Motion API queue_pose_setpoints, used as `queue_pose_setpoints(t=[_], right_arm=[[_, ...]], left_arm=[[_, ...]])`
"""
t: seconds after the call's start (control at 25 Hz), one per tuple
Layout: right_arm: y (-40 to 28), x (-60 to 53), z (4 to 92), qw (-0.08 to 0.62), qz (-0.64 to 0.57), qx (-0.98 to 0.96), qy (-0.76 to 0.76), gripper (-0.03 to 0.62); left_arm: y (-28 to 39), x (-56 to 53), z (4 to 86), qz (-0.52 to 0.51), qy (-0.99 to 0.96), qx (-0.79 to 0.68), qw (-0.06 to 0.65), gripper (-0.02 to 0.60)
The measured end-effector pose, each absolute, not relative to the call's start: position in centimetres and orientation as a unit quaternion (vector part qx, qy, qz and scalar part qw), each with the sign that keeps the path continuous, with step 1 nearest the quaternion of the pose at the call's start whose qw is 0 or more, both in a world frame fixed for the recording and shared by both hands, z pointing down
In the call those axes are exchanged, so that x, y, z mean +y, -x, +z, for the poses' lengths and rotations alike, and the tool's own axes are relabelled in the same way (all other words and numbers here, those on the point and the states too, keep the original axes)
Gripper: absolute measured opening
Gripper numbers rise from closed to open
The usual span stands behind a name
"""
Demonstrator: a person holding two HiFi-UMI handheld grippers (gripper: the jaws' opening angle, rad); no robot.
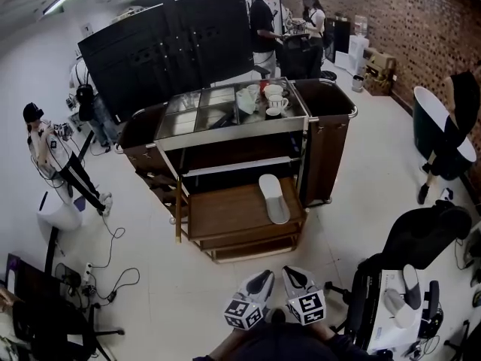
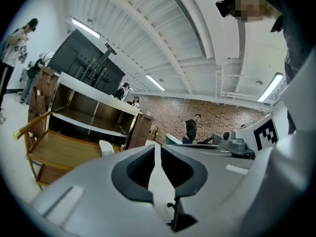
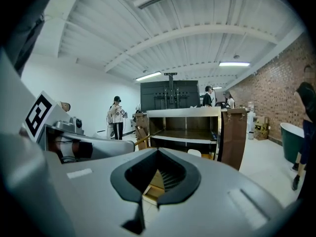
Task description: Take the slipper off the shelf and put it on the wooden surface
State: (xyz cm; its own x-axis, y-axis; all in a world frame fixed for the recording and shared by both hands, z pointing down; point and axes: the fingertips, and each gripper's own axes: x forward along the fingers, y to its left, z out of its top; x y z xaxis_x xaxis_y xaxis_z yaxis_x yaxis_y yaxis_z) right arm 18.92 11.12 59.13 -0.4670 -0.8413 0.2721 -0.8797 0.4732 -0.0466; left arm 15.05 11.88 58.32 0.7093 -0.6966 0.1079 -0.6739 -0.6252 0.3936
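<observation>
A white slipper [image 1: 274, 198] lies on the wooden surface [image 1: 225, 213] at the front of the service cart, toward its right side, below the metal shelf [image 1: 240, 165]. Both grippers are held low near the person's body, well short of the cart. The left gripper [image 1: 263, 276] and the right gripper [image 1: 291, 272] sit side by side, both shut and holding nothing. In the left gripper view the slipper [image 2: 106, 147] shows beyond the shut left gripper [image 2: 158, 148], on the wooden surface [image 2: 59, 149]. In the right gripper view the slipper [image 3: 194, 153] peeks over the shut right gripper [image 3: 158, 152].
The cart top [image 1: 225, 111] carries white cups [image 1: 274, 100] and trays, with brown bags at both ends. A black office chair [image 1: 421, 235] and a desk stand at the right. Cables [image 1: 113, 277] trail on the floor at the left. People stand behind and left of the cart.
</observation>
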Motion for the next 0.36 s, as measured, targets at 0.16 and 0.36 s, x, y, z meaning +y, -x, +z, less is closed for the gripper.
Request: queue_pose_setpoints(t=[0.16,0.36], right_arm=[[-18.88,10.88,59.36,0.104,0.092,-0.854,-0.501,0.000],[-19.27,10.37,59.51,0.106,0.093,-0.854,-0.501,0.000]], left_arm=[[-15.15,12.09,58.62,-0.022,-0.901,-0.379,0.208,0.055],[-15.55,12.10,59.07,-0.021,-0.901,-0.378,0.211,0.055]])
